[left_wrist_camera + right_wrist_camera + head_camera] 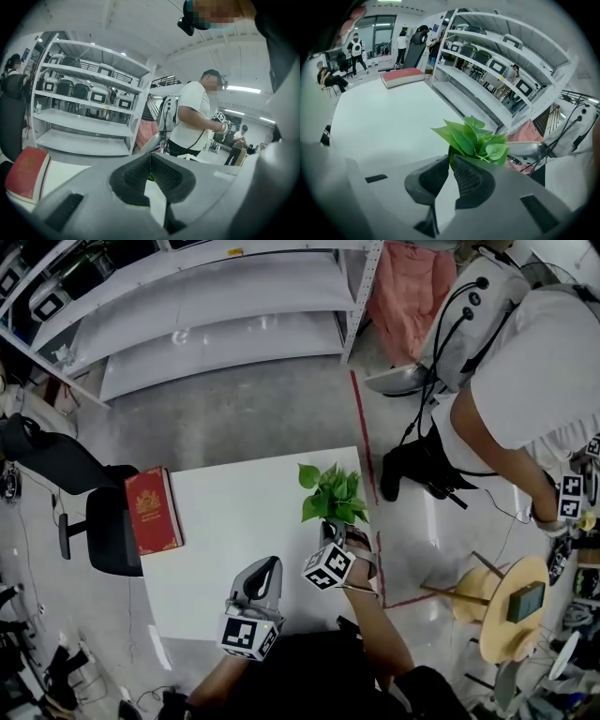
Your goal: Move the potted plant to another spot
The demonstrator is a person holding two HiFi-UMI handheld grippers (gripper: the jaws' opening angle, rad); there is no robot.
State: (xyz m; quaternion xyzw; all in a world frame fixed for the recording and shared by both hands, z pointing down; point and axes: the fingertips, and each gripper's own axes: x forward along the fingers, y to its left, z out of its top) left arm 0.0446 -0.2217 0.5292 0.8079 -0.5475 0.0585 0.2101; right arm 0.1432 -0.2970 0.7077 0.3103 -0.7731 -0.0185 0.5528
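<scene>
The potted plant (333, 493) has bright green leaves and stands at the right edge of the white table (234, 512). Its pot is hidden under the leaves and my right gripper (330, 526). In the right gripper view the leaves (476, 140) rise just past the jaw tips, and my right gripper (451, 159) is closed to a narrow slit on the plant's dark base. My left gripper (267, 563) hovers over the table's front edge, left of the plant. Its jaws (150, 159) meet at the tips with nothing between them.
A red book (153, 510) lies at the table's left edge, with a black chair (103, 521) beside it. Grey shelving (216, 315) stands behind the table. A person (525, 381) stands at right near a round wooden stool (511, 606).
</scene>
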